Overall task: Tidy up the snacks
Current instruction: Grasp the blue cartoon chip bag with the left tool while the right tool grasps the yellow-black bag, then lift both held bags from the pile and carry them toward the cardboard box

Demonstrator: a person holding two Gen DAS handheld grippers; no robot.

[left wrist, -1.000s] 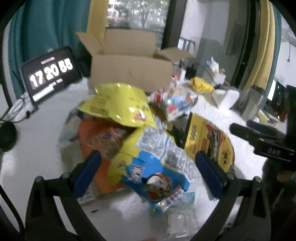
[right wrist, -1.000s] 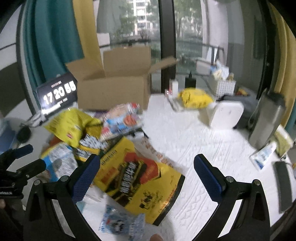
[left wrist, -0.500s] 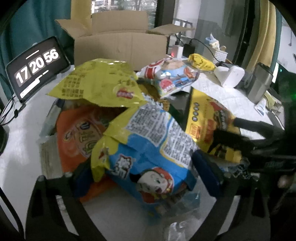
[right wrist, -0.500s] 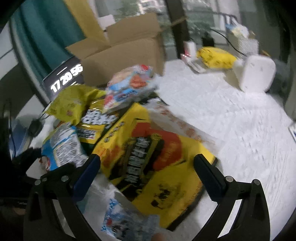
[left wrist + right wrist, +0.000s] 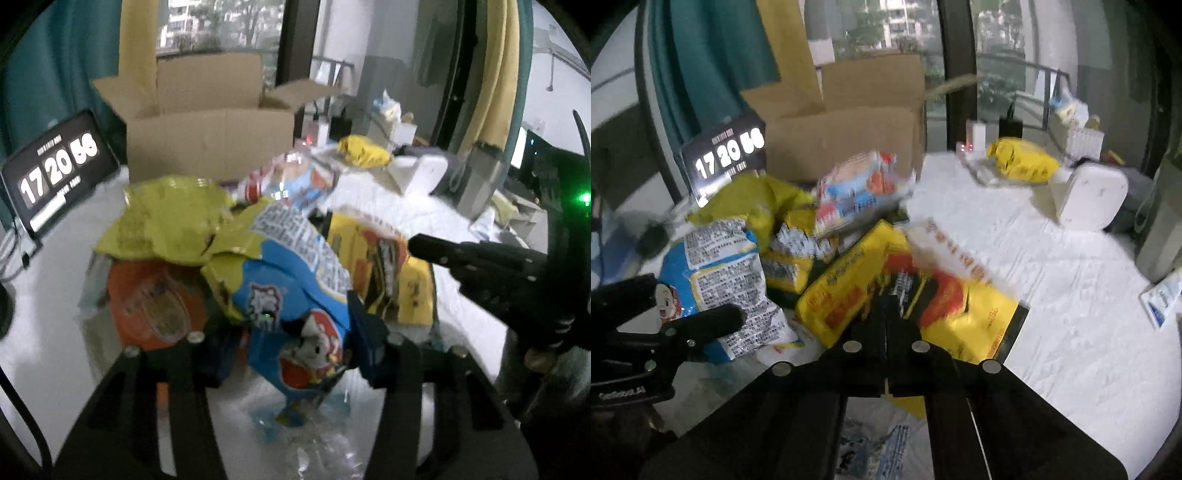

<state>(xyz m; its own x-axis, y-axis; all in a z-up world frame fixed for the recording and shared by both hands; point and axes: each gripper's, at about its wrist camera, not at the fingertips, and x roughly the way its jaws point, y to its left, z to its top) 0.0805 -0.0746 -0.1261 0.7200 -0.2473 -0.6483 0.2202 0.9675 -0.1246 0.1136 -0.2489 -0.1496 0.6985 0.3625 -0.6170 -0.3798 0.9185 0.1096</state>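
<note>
My left gripper (image 5: 295,350) is closing its jaws on the lower end of a blue and yellow cartoon snack bag (image 5: 291,295), and the pads press into its sides. This bag lies on top of a heap of snacks, with an orange bag (image 5: 155,299) under it. My right gripper (image 5: 886,310) has its jaws closing to shut on a fold of the large yellow, red and black bag (image 5: 960,306). Seen from the left wrist, that yellow bag (image 5: 380,269) stands tilted up. An open cardboard box (image 5: 846,140) stands behind the heap.
A yellow-green bag (image 5: 166,218) and a red, white and blue pack (image 5: 860,192) top the heap. A clock display (image 5: 727,155) leans at the left. On the white tablecloth (image 5: 1052,295) at the back right are a yellow packet (image 5: 1023,162), a white device (image 5: 1089,195) and a steel flask (image 5: 480,177).
Both grippers were wide open a second ago. The left one has closed on the blue cartoon bag and the right one on the yellow bag, which now stands tilted up.
</note>
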